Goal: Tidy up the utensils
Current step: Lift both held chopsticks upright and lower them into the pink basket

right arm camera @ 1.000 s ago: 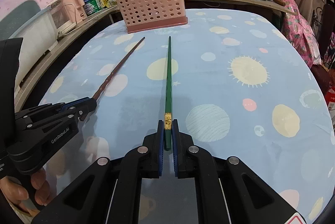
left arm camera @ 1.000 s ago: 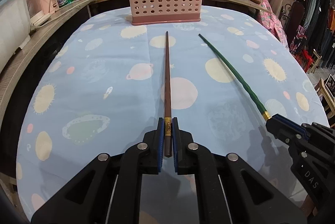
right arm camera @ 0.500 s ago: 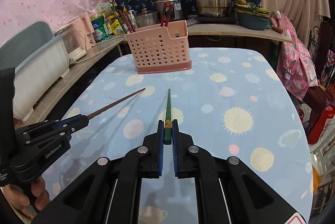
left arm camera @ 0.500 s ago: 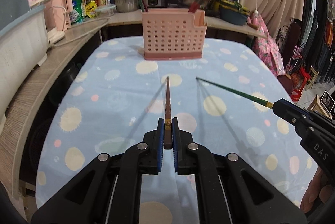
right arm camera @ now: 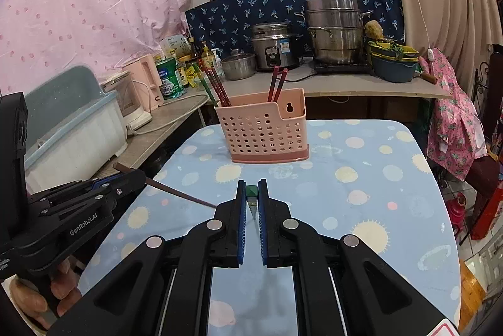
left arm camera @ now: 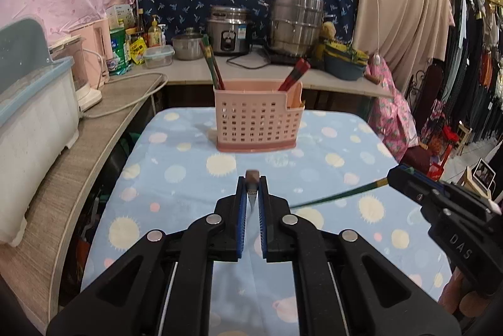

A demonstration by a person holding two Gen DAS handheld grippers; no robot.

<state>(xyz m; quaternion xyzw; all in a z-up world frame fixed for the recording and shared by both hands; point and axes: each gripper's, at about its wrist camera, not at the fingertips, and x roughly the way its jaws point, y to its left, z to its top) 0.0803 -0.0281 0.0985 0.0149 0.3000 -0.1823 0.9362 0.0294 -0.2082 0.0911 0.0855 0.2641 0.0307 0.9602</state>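
Left hand-held gripper (left arm camera: 252,188) and right hand-held gripper (right arm camera: 252,193) each pinched one chopstick above the worktop (left arm camera: 176,179).

From the left wrist, the brown chopstick (left arm camera: 252,177) sat clamped between the blue pads, end-on toward the camera; the pink holder (left arm camera: 257,123) stood ahead on the cloth with chopsticks in it; the right hand-held gripper entered at the right edge, the green chopstick (left arm camera: 339,196) slanting from it. From the right wrist, the green chopstick was pressed between the pads, end-on; the left hand-held gripper sat at left, its brown chopstick slanting over the worktop; the holder stood ahead.
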